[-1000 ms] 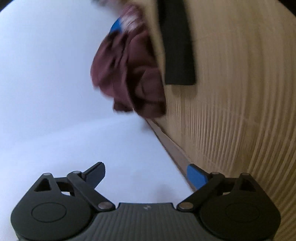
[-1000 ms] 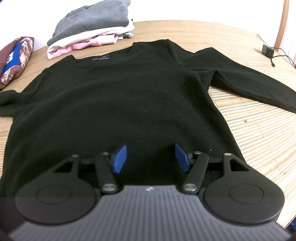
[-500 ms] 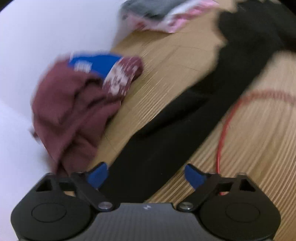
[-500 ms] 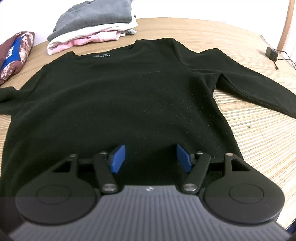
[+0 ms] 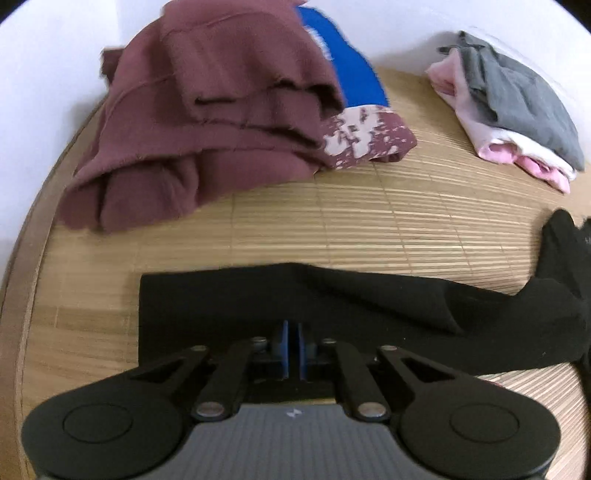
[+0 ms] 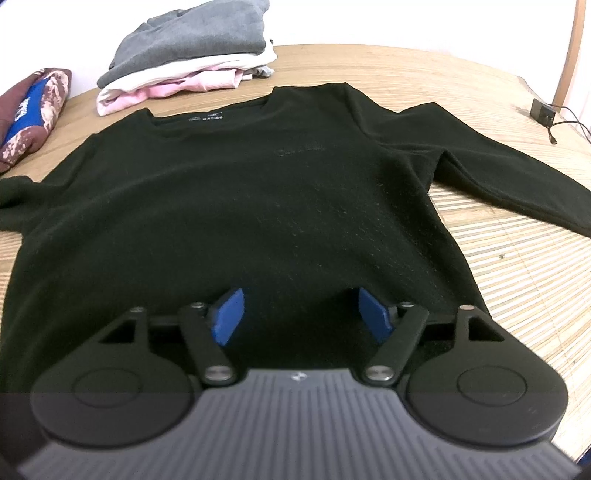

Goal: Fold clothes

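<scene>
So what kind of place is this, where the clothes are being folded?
Probably a room at home, maybe a bedroom. A black sweater lies spread on a woven bamboo mat, a folded stack of clothes sits by the white wall, and a charger lies at the edge.

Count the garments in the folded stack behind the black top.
3 visible in the stack: grey on top, white beneath, pink at the bottom. More may be hidden inside.

Left claw (image 5: 292,350) swung over — closing on black sleeve (image 5: 229,306); right claw (image 6: 300,316) opening.
</scene>
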The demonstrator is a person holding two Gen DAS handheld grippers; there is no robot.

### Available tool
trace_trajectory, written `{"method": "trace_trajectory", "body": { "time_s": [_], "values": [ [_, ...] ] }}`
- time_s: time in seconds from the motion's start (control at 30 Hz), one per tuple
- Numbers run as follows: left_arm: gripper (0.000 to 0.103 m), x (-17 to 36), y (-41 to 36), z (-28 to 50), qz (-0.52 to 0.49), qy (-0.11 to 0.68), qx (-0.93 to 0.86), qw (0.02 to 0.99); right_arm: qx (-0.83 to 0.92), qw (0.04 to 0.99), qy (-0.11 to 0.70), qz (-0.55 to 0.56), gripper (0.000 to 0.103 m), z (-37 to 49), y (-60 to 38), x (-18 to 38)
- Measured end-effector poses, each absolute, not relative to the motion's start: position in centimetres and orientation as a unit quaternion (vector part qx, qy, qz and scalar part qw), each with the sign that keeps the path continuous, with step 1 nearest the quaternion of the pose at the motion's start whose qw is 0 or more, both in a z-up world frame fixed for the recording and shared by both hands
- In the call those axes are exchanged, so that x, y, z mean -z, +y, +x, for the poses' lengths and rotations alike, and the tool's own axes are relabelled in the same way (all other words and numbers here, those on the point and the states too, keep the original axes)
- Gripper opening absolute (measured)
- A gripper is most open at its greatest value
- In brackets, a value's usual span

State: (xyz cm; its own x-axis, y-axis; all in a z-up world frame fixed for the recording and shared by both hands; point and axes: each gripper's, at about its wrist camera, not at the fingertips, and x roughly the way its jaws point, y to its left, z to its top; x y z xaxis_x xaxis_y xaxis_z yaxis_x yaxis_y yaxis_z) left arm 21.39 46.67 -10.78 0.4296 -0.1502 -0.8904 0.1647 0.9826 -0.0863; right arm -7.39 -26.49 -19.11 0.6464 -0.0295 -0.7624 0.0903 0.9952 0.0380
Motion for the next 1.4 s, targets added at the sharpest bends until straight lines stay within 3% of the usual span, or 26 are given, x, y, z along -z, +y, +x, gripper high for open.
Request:
{"method": "trace_trajectory", "body": {
  "time_s": [0.27, 0.37, 0.47, 0.57, 0.6, 0.67, 0.7, 0.8, 0.87, 1.07, 1.2, 1.27, 1.4],
  "values": [
    [0.008, 10.2, 49.0, 18.0, 0.002, 0.553, 0.055, 0.831, 0.037, 0.906, 0.421, 0.039, 0.076, -7.3, -26.4, 19.1],
    [0.009, 10.1, 49.1, 17.2, 0.017, 0.557, 0.031, 0.830, 0.043, 0.894, 0.445, 0.041, 0.066, -6.3, -25.4, 17.3],
    [0.009, 10.1, 49.2, 16.5, 0.026, 0.561, 0.020, 0.827, -0.052, 0.932, 0.360, -0.010, 0.065, -4.8, -20.7, 13.0],
    [0.010, 10.1, 49.1, 16.0, 0.033, 0.562, 0.017, 0.826, -0.196, 0.916, 0.349, 0.031, 0.062, 2.6, -14.5, 11.2],
    [0.010, 10.1, 49.1, 16.0, 0.030, 0.563, 0.014, 0.826, -0.237, 0.905, 0.349, 0.045, 0.059, 5.2, -12.5, 10.9],
    [0.010, 10.1, 48.9, 16.0, 0.030, 0.564, 0.008, 0.825, -0.263, 0.879, 0.392, 0.064, 0.027, 10.9, -8.8, 12.0],
    [0.010, 10.2, 48.7, 16.1, 0.032, 0.564, 0.005, 0.825, -0.263, 0.865, 0.424, 0.059, 0.020, 13.6, -7.1, 12.9],
    [0.010, 10.3, 48.4, 16.1, 0.030, 0.562, -0.003, 0.827, -0.248, 0.822, 0.513, 0.001, 0.011, 18.9, -2.8, 15.9],
    [0.010, 10.4, 48.3, 16.1, 0.028, 0.560, -0.007, 0.828, -0.234, 0.817, 0.526, -0.028, 0.000, 20.1, -1.8, 17.0],
    [0.011, 10.4, 49.0, 15.8, 0.006, 0.558, -0.011, 0.830, -0.202, 0.832, 0.517, -0.014, 0.000, 22.9, -1.3, 17.4],
    [0.011, 10.4, 48.9, 15.5, 0.013, 0.562, -0.020, 0.827, -0.181, 0.854, 0.484, -0.062, 0.000, 22.9, -0.5, 17.6],
    [0.011, 10.1, 48.8, 15.1, 0.013, 0.565, -0.030, 0.824, -0.180, 0.858, 0.476, -0.069, 0.007, 22.8, -0.7, 17.7],
    [0.011, 7.1, 48.2, 14.1, -0.026, 0.510, -0.030, 0.859, -0.268, 0.841, 0.471, 0.001, 0.008, 20.7, -2.2, 15.9]
  ]
}}
